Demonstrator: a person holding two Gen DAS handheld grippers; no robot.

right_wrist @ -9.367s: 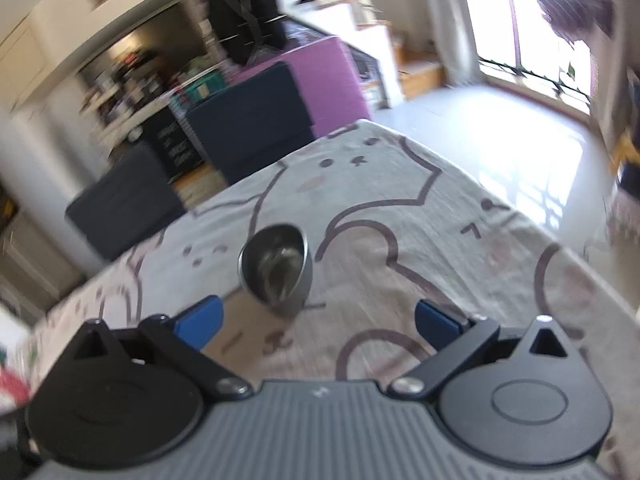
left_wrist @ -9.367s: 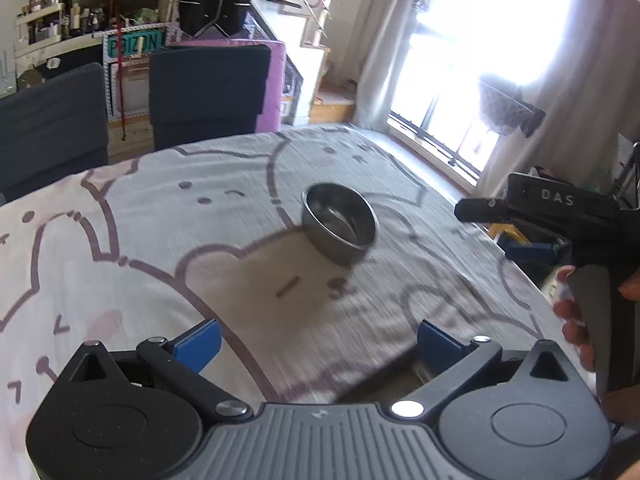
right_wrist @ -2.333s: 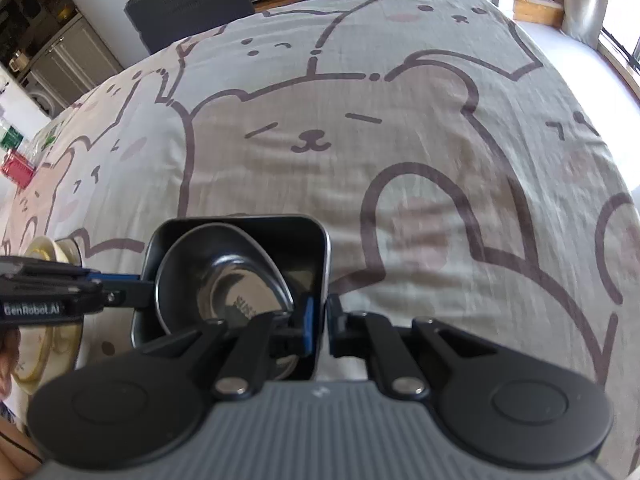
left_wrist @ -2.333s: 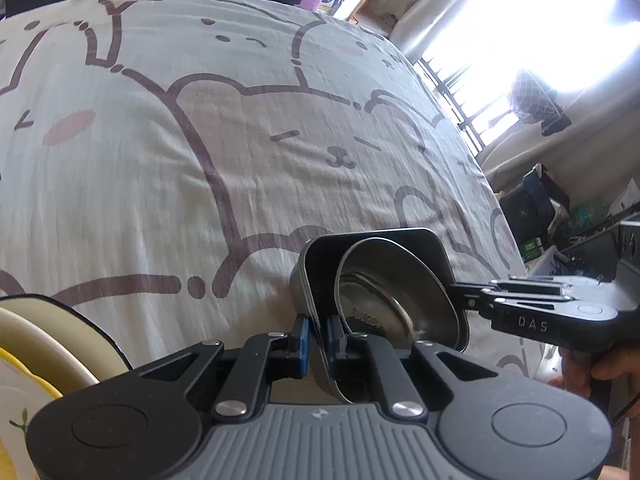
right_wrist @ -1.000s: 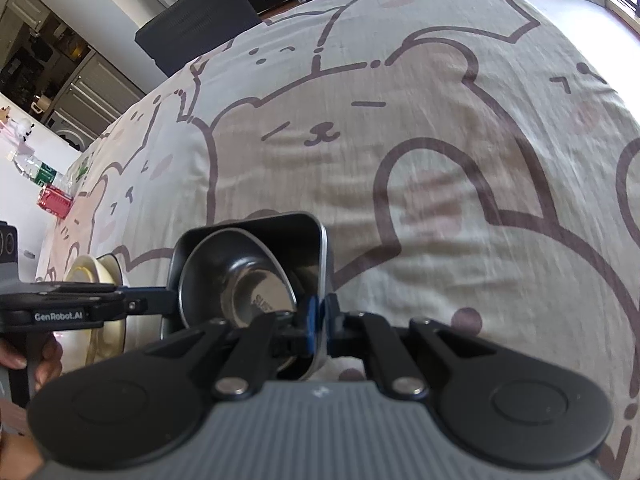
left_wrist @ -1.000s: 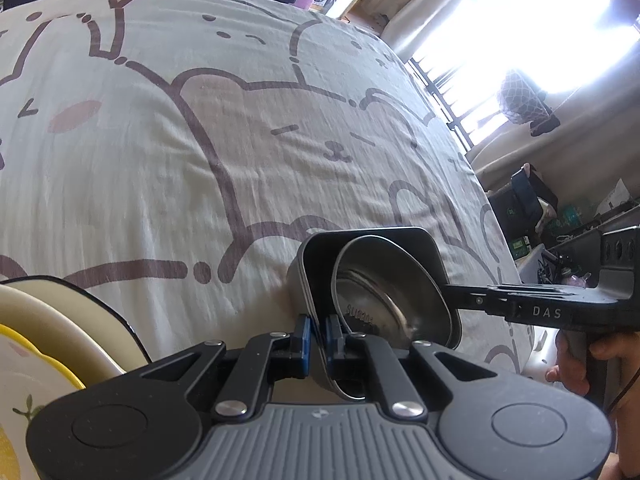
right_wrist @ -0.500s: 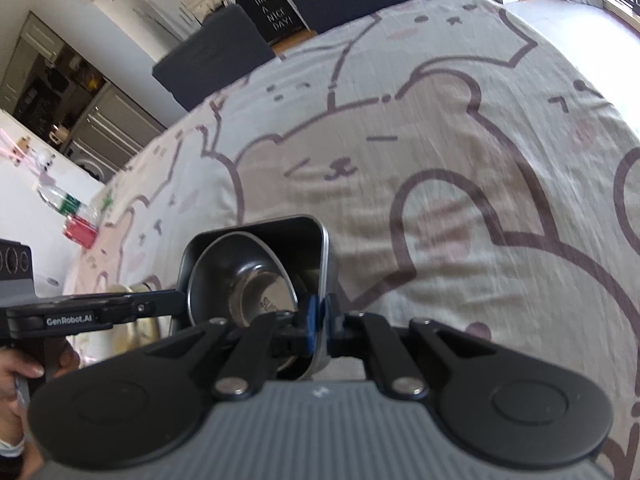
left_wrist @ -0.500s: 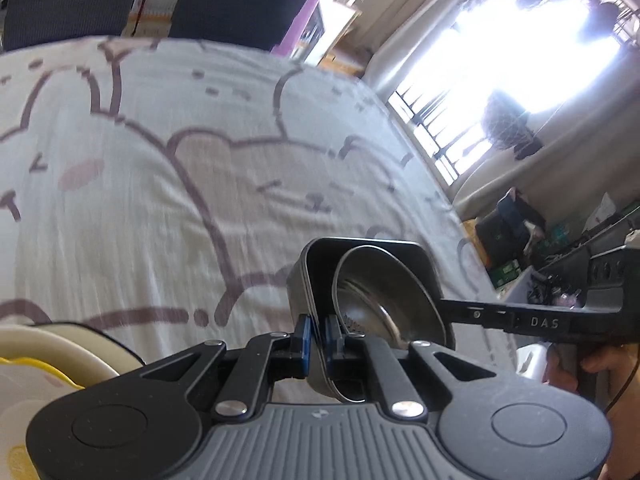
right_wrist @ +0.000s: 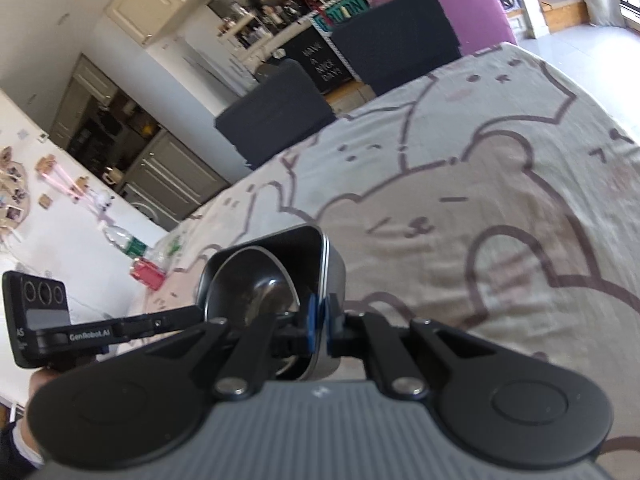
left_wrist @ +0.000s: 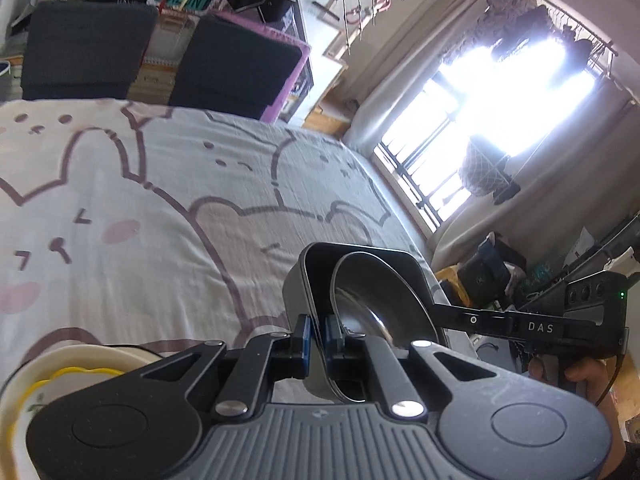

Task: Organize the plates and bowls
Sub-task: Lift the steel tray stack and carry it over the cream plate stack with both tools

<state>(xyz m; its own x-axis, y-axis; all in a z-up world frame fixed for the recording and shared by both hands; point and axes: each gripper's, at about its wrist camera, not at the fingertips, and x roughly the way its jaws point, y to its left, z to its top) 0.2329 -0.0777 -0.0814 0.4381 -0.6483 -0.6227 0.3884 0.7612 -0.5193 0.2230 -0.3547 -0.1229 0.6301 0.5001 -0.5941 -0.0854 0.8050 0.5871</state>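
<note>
Square black container (left_wrist: 352,264) with a steel bowl (left_wrist: 380,304) nested inside — held above the bear-print tablecloth (left_wrist: 160,208). Its near-left wall is clamped by the left gripper (left_wrist: 316,338), its opposite wall by the right gripper (right_wrist: 319,328). Risk: uneven lifting could tilt it — the loose bowl may slide out.

Table (left_wrist: 168,200) under a pale cloth (right_wrist: 500,184) printed with cartoon bear and rabbit outlines — cloth is lightly wrinkled and covers all of the top in view. Near-left edge in the left wrist view: a cream plate (left_wrist: 60,372) with yellow trim. Far left in the right wrist view — a plastic bottle (right_wrist: 128,245) and a red item (right_wrist: 148,274), too blurred to identify.
</note>
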